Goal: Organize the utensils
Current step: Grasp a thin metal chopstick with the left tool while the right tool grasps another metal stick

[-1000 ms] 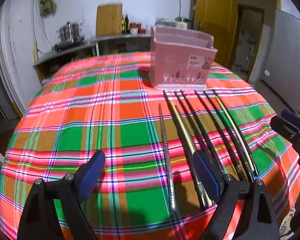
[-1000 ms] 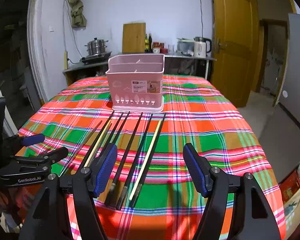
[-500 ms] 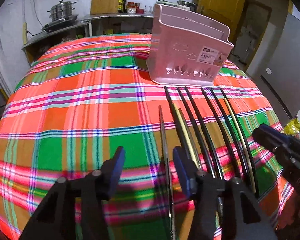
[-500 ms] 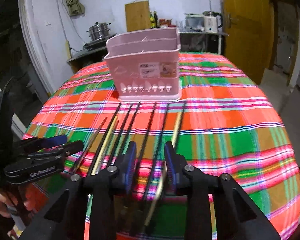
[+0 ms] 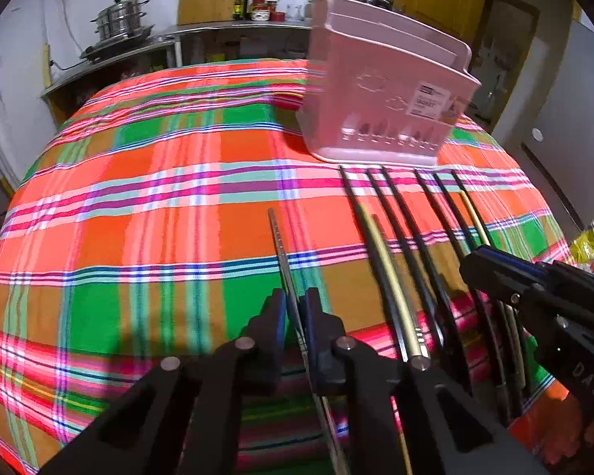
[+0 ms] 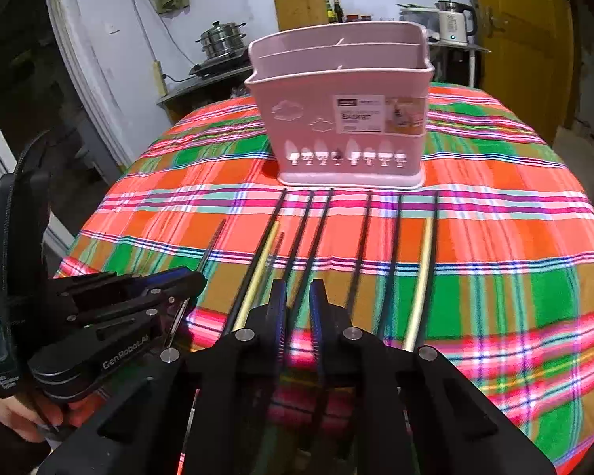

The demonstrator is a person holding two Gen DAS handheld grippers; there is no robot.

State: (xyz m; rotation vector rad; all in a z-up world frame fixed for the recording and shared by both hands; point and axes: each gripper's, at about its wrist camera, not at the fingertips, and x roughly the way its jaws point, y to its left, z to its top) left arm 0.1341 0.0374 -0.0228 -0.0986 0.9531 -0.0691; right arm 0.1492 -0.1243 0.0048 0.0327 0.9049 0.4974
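Several chopsticks lie side by side on the plaid tablecloth in front of a pink utensil basket [image 5: 388, 95], also in the right wrist view [image 6: 340, 118]. My left gripper [image 5: 296, 312] is shut on the leftmost silver metal chopstick [image 5: 281, 253], which lies apart from the others. My right gripper [image 6: 297, 308] has its jaws nearly closed around a black chopstick [image 6: 313, 229] in the middle of the row. A gold chopstick [image 5: 388, 277] lies just right of my left gripper. The right gripper shows at the right in the left wrist view [image 5: 479, 265].
The round table's plaid cloth [image 5: 138, 198] drops away at its near and side edges. Behind stand a counter with a steel pot [image 5: 118, 23], a wooden board [image 6: 301, 4], a kettle [image 6: 453, 21] and a yellow door [image 6: 526, 31].
Both grippers moved forward and down to the chopsticks and closed from wide open. The left closed on the silver chopstick, the right around a black one.
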